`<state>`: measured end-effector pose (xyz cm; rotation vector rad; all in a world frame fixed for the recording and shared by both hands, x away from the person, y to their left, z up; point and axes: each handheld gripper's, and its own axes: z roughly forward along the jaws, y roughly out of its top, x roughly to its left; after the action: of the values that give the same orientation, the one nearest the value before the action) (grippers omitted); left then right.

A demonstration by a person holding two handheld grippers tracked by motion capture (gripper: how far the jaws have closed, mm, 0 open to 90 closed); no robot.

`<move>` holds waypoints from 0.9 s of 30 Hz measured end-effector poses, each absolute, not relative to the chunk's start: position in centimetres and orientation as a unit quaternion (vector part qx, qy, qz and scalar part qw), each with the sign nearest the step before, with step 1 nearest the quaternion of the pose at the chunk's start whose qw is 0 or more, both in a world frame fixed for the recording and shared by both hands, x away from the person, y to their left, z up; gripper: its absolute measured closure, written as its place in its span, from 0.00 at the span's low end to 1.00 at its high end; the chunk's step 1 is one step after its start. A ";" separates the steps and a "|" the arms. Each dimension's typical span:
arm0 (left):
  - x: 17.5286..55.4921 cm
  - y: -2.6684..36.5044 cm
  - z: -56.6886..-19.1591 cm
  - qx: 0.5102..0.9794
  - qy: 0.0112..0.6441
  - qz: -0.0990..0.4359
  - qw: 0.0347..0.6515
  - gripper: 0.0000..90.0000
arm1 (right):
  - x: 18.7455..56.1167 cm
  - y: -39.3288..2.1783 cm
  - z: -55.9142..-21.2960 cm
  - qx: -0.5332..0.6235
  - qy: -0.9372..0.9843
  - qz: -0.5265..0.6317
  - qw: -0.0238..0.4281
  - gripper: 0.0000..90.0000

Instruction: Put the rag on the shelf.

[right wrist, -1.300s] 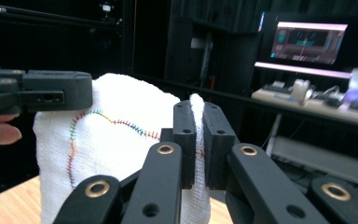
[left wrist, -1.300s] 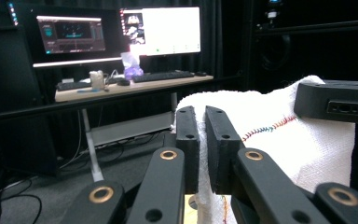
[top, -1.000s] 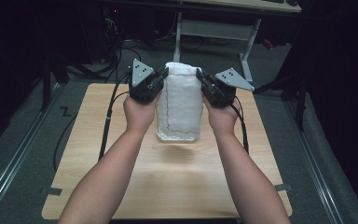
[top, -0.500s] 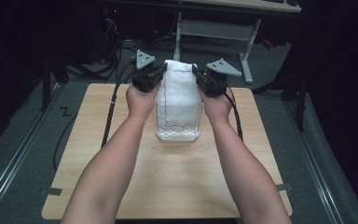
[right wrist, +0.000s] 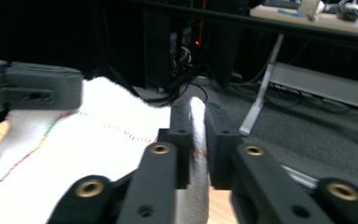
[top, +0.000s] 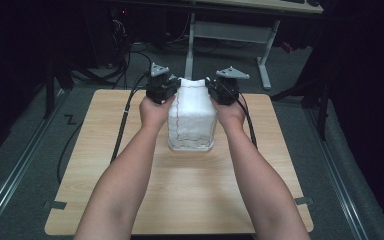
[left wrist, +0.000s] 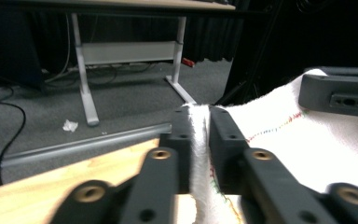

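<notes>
From the near edge of the worktop [top: 190, 200], 2 bare forearms reach forward to a left hand [top: 153, 111] and a right hand [top: 231, 113], each holding 1 set of tongs. Between the 2 tongs hangs a white towel [top: 192, 117] with a thin coloured stitched line near its border; it is stretched upright and its lower edge rests on the wood.

The left tongs [left wrist: 199, 122] are clamped on the towel's upper corner on their side, the cloth pinched flat between the 2 black jaws. The right tongs [right wrist: 197, 116] are clamped the same way on the opposite upper corner. In each gripper view the other tongs sit across the white cloth, at its far corner.

Black cables [top: 125, 120] trail back from both tongs along the worktop's sides. Beyond the tongs lies grey carpeted floor [left wrist: 130, 102], then a desk with grey metal legs [top: 265, 55] against a dark background.
</notes>
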<state>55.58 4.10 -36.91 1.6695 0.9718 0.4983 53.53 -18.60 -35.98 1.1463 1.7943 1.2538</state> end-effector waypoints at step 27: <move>51.8 6.3 -36.5 0.684 0.407 0.239 0.556 0.65 | 50.6 -18.3 -35.4 0.418 0.695 0.481 0.332 0.73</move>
<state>51.81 6.32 -36.54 1.6153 0.9598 0.5633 50.60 -18.34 -35.44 1.0920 1.8170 1.2580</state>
